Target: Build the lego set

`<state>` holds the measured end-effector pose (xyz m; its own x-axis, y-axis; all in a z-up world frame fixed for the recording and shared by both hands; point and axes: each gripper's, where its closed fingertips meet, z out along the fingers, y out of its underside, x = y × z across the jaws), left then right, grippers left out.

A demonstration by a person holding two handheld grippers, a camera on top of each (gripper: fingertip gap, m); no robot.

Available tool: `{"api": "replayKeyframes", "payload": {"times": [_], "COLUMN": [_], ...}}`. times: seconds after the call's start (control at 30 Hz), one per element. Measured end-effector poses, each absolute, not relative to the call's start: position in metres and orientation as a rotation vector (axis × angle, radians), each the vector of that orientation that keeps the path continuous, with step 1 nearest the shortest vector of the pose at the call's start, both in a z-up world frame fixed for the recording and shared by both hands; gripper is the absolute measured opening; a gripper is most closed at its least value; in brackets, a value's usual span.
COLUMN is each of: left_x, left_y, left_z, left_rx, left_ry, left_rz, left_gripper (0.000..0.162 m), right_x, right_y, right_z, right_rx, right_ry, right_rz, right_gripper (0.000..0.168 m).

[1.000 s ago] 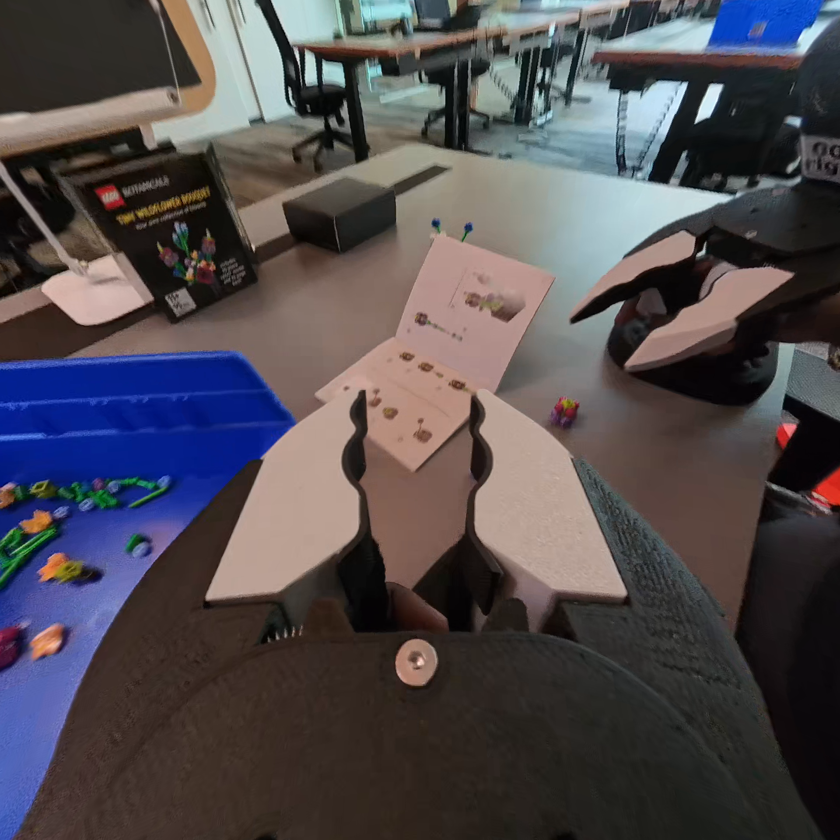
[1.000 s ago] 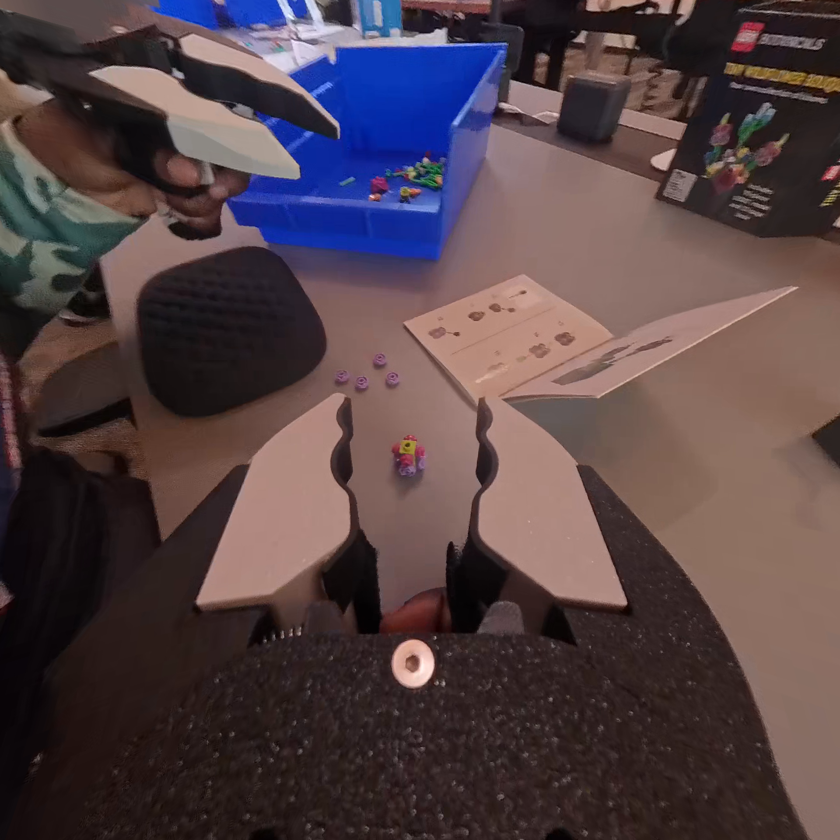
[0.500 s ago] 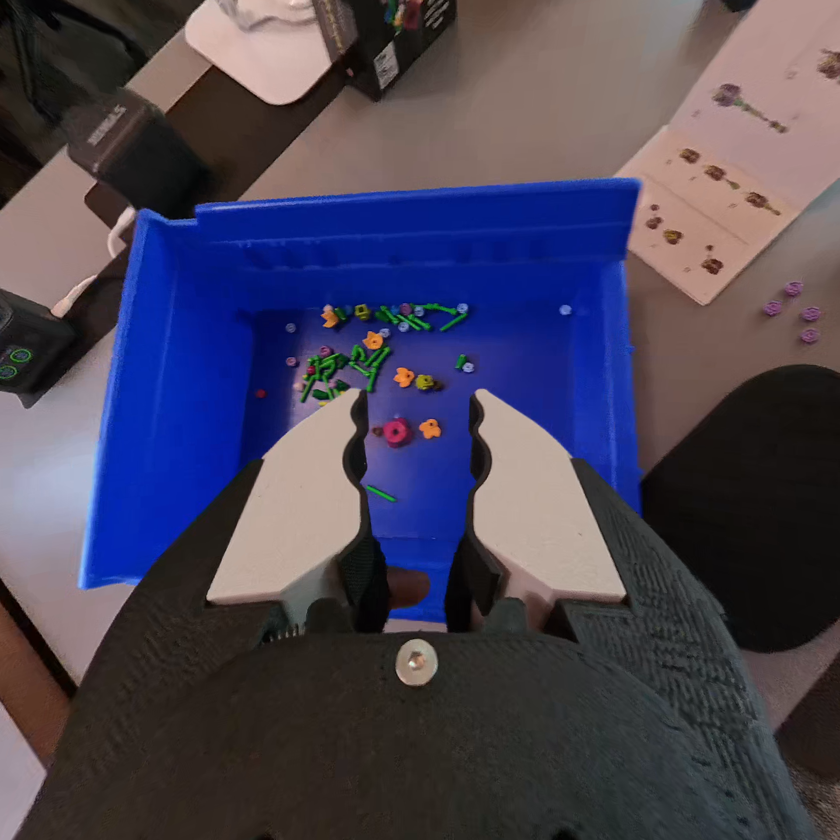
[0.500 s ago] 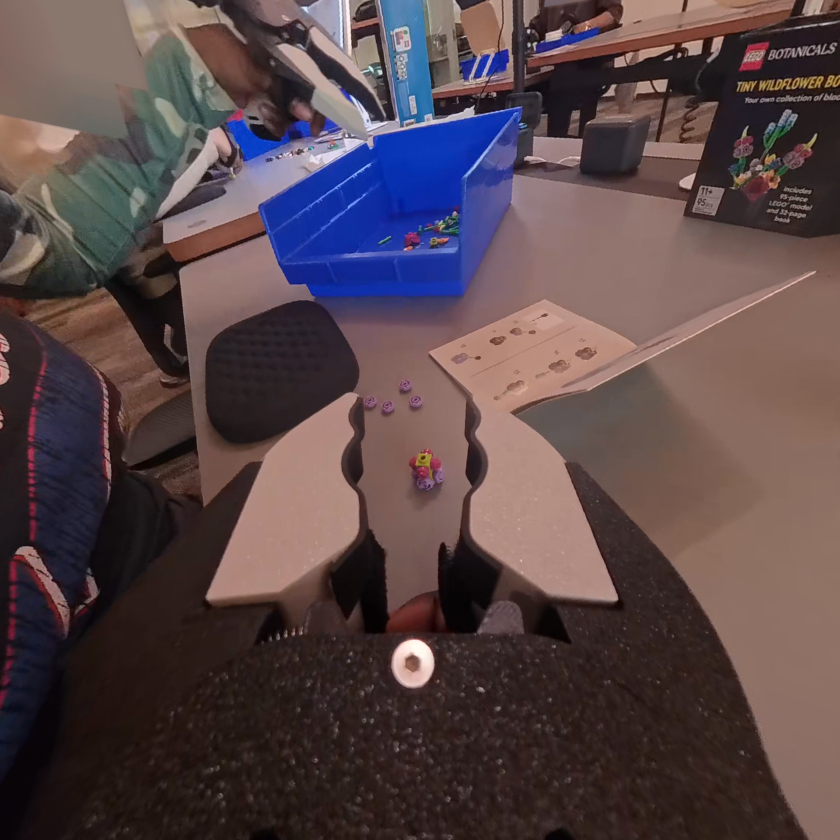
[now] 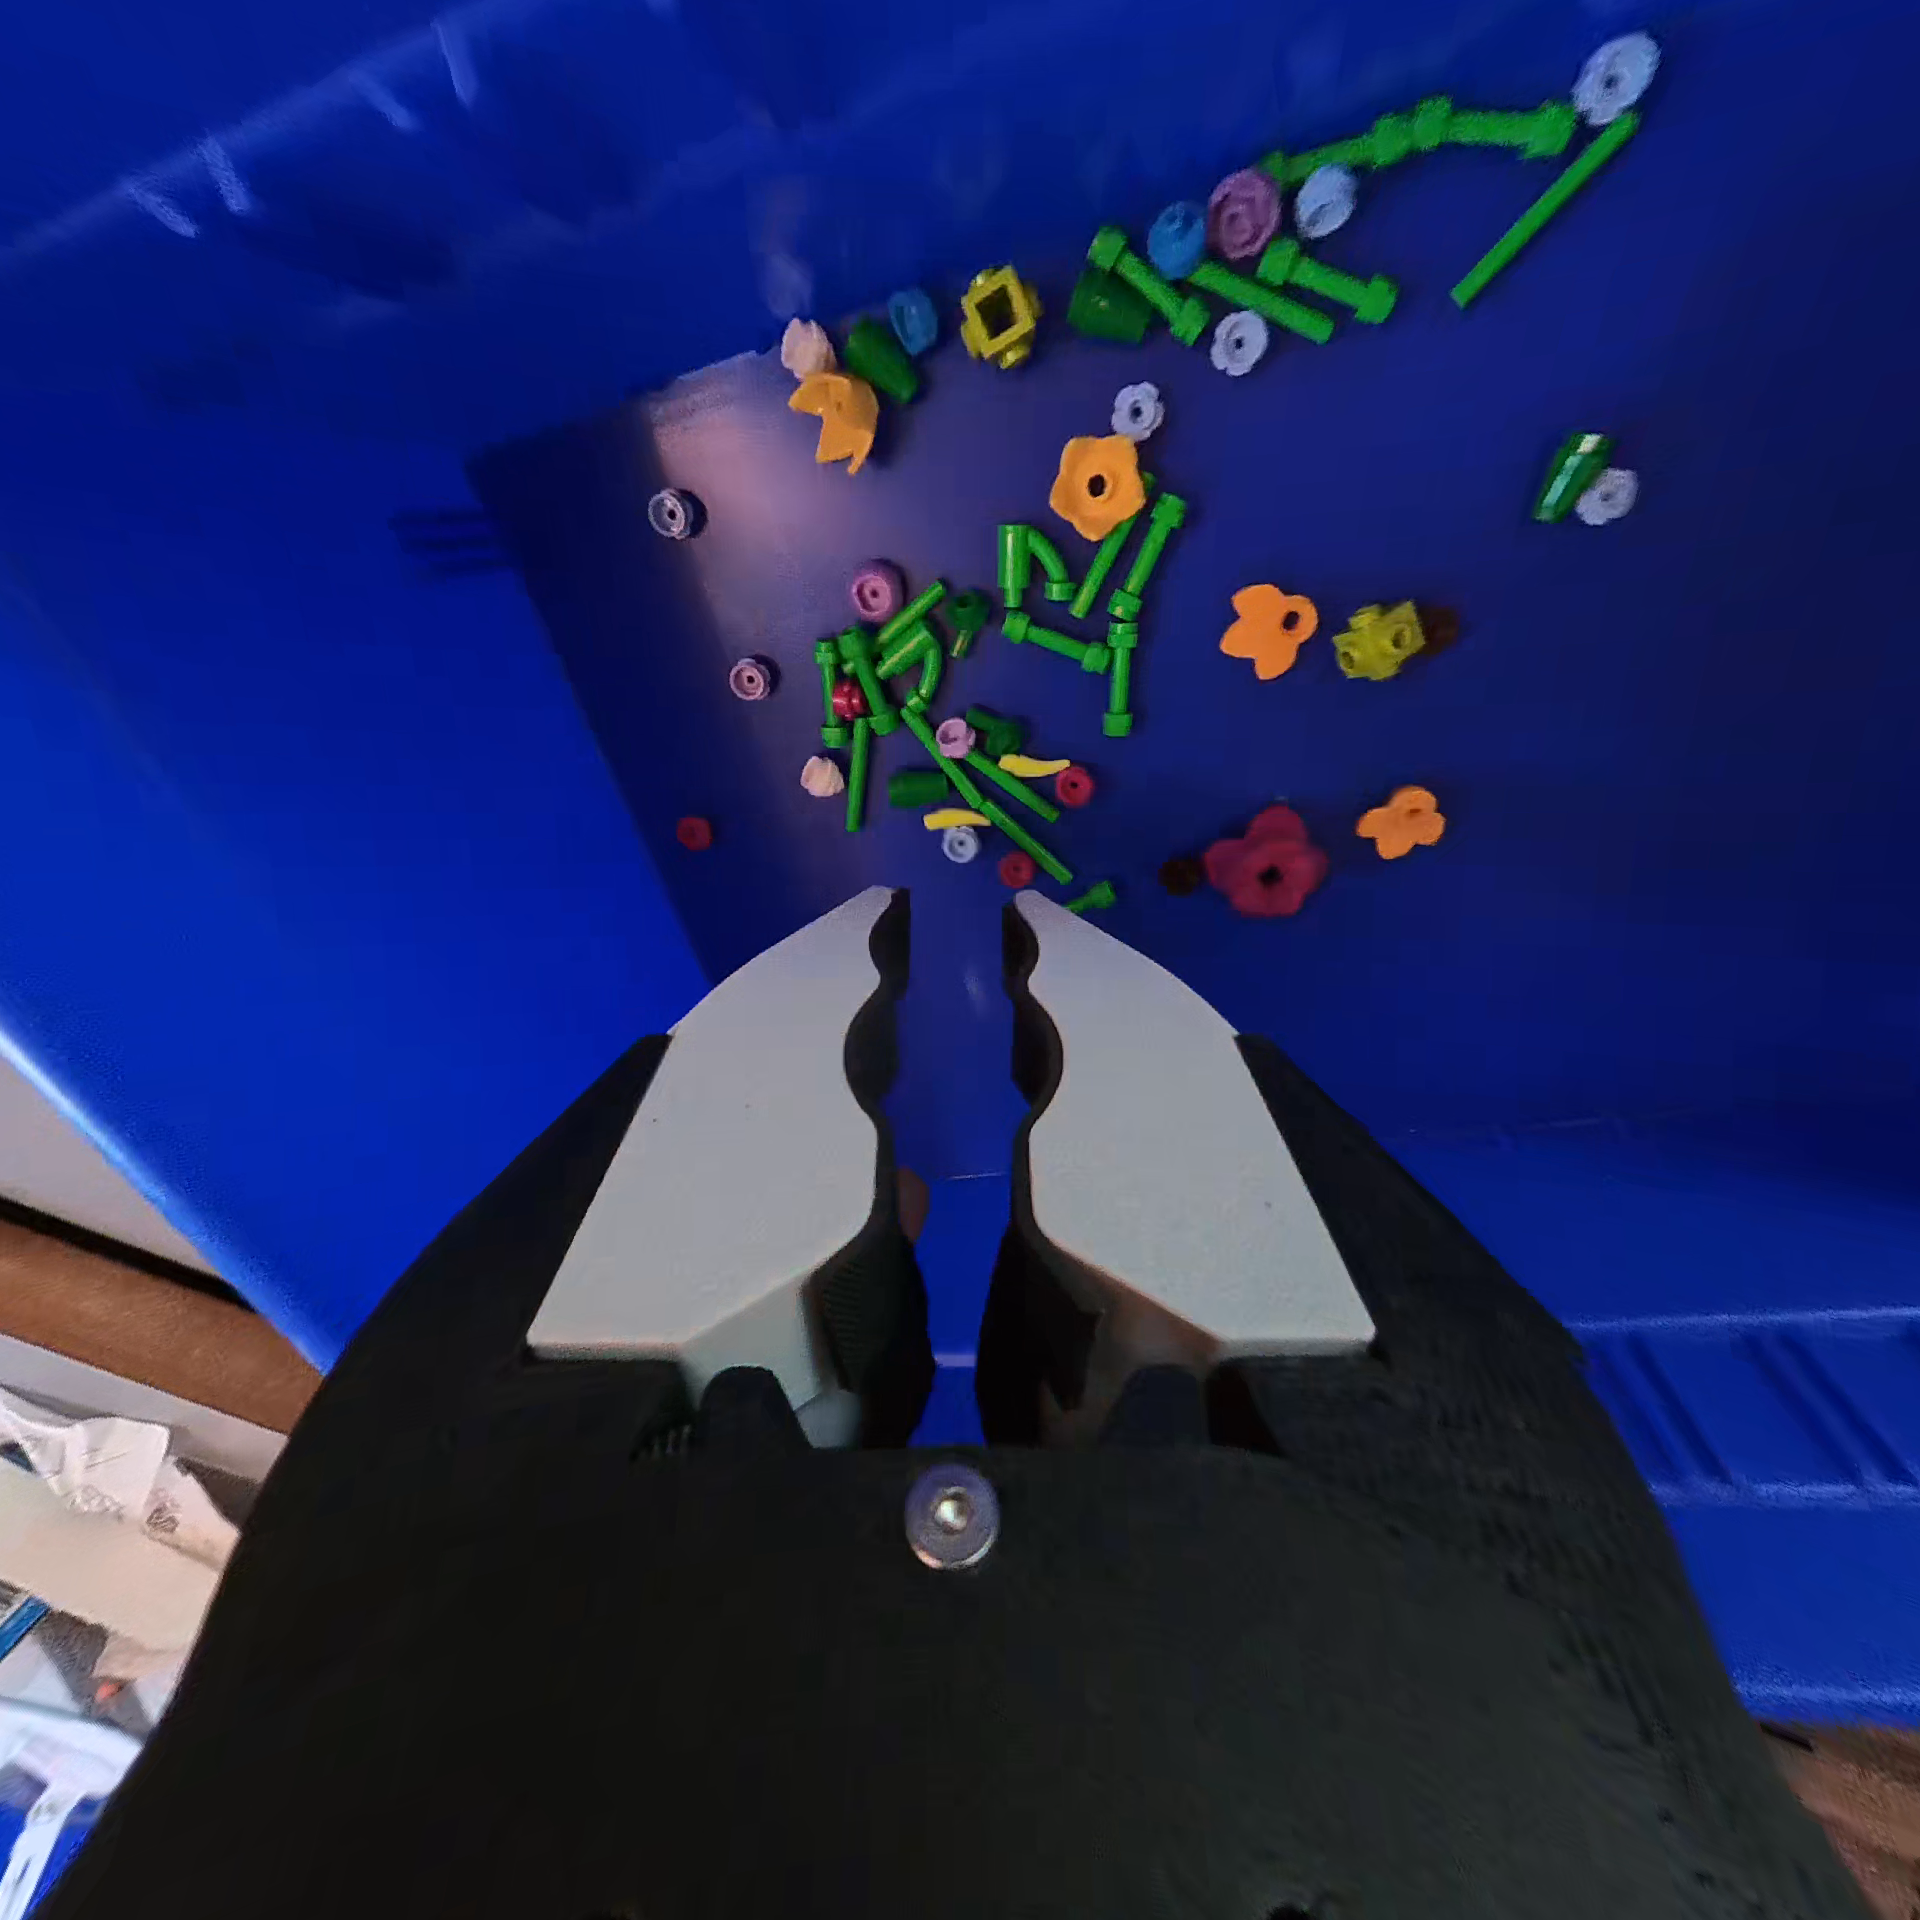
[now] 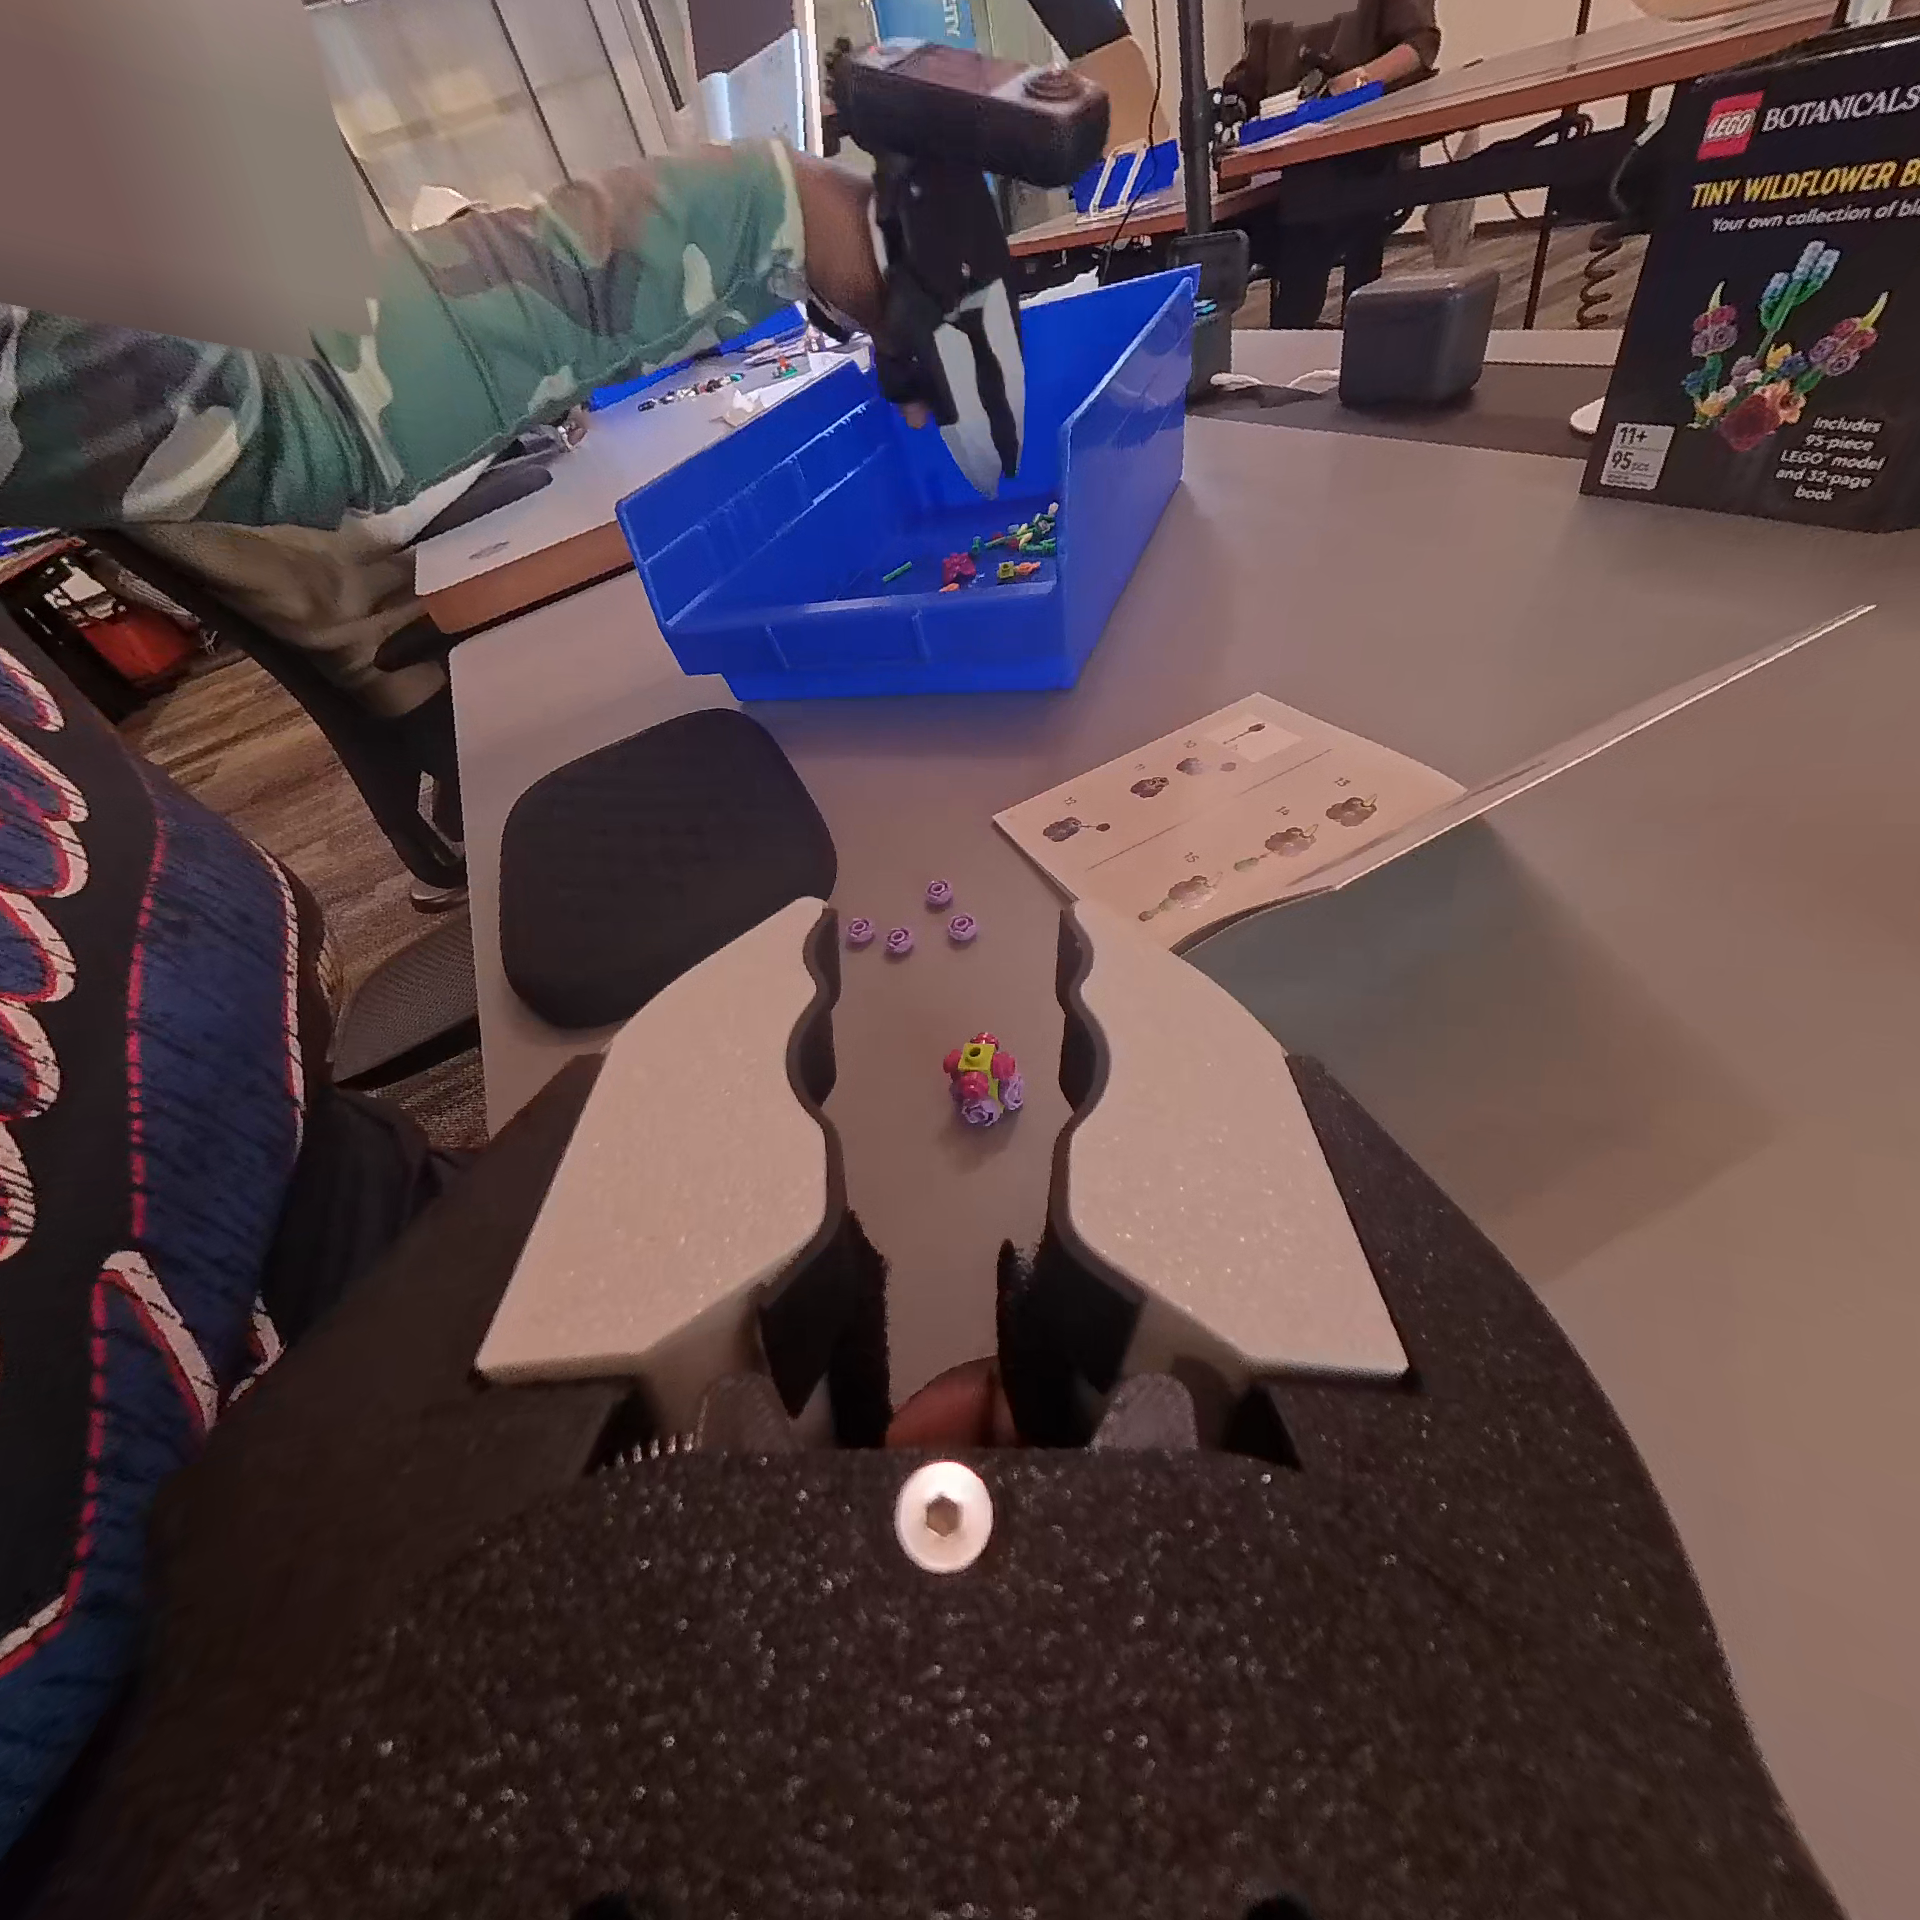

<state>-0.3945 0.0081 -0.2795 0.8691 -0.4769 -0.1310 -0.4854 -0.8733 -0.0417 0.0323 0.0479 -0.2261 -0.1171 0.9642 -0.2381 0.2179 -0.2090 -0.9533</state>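
My left gripper (image 5: 958, 899) points down inside the blue bin (image 5: 312, 727), just above its floor. Its jaws stand a narrow gap apart and hold nothing. Ahead of the tips lie loose pieces: green stems (image 5: 1060, 634), orange flowers (image 5: 1096, 486), a magenta flower (image 5: 1265, 862) and small round studs. The right wrist view shows the left gripper (image 6: 982, 457) hanging over the bin (image 6: 914, 634). My right gripper (image 6: 945, 914) is open and empty, low over the grey table. A small pink, purple and yellow-green assembly (image 6: 982, 1081) lies on the table between its fingers, untouched.
Several purple round studs (image 6: 900, 940) lie just past the right fingertips. An open instruction booklet (image 6: 1226, 810) lies to the right, a black pad (image 6: 655, 852) to the left. The set's black box (image 6: 1787, 291) stands far right. A person's sleeve (image 6: 312, 395) reaches over the bin. The gap from one gripper's tips to the other's is roughly 45 cm.
My left gripper swung from the booklet over to the blue bin, dropped down inside it, and its jaws narrowed. My right gripper stayed open over the small assembly, shifting only slightly.
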Motion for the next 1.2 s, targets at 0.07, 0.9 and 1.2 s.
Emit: {"api": "replayKeyframes", "payload": {"times": [0.07, 0.9, 1.2], "left_x": [-0.401, -0.404, -0.398], "left_y": [0.013, 0.009, 0.015], "left_z": [-0.286, -0.302, -0.304], "left_rx": [-2.989, -2.846, -2.693], "left_ry": [0.776, 1.066, 1.338], "left_rz": [0.225, 0.279, 0.247], "left_gripper": [0.016, 0.013, 0.014], "right_x": [0.033, 0.034, 0.033], "right_y": [0.048, 0.051, 0.050], "right_z": [-0.225, -0.223, -0.225], "right_rx": [-1.458, -1.466, -1.471], "right_ry": [-1.350, -1.319, -1.335], "right_rz": [1.390, 1.414, 1.392], "right_gripper": [0.040, 0.039, 0.039]}}
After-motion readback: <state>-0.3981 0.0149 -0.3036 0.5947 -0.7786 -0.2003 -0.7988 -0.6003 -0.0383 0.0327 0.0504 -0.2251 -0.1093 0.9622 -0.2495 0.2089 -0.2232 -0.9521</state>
